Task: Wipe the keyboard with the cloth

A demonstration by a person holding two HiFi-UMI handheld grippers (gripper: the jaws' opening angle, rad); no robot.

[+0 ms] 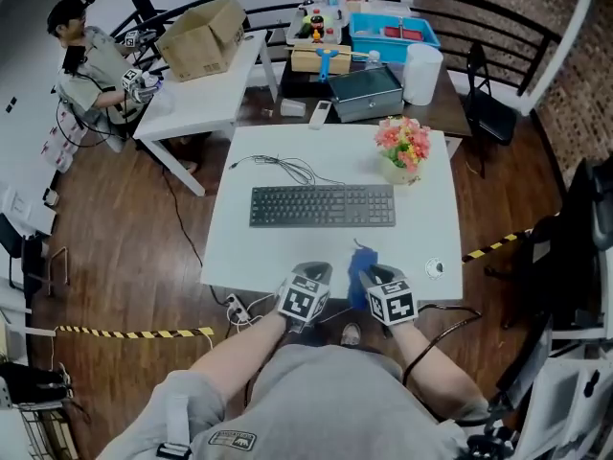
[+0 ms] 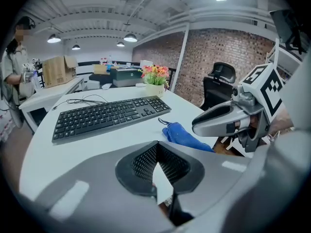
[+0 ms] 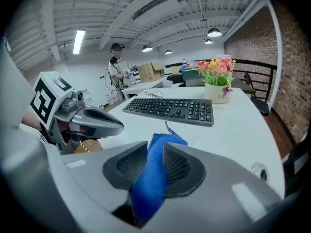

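Observation:
The black keyboard (image 1: 322,205) lies across the middle of the white table (image 1: 431,228). A blue cloth (image 1: 359,274) rests at the table's near edge, in front of the keyboard's right half. My right gripper (image 1: 374,276) is at that edge; the cloth (image 3: 155,169) runs between its jaws, which stand apart about the cloth's width and do not squeeze it, so it is open. My left gripper (image 1: 313,274) is just left of the cloth, shut, with nothing between its tips (image 2: 156,144). The cloth (image 2: 182,135) shows beside it, and the keyboard (image 2: 109,115) beyond.
A pot of flowers (image 1: 404,151) stands at the table's far right, and the keyboard's cable (image 1: 283,169) loops behind it. A round grommet (image 1: 436,267) is near the right front. A person (image 1: 91,65) works at another table with a cardboard box (image 1: 203,38), back left.

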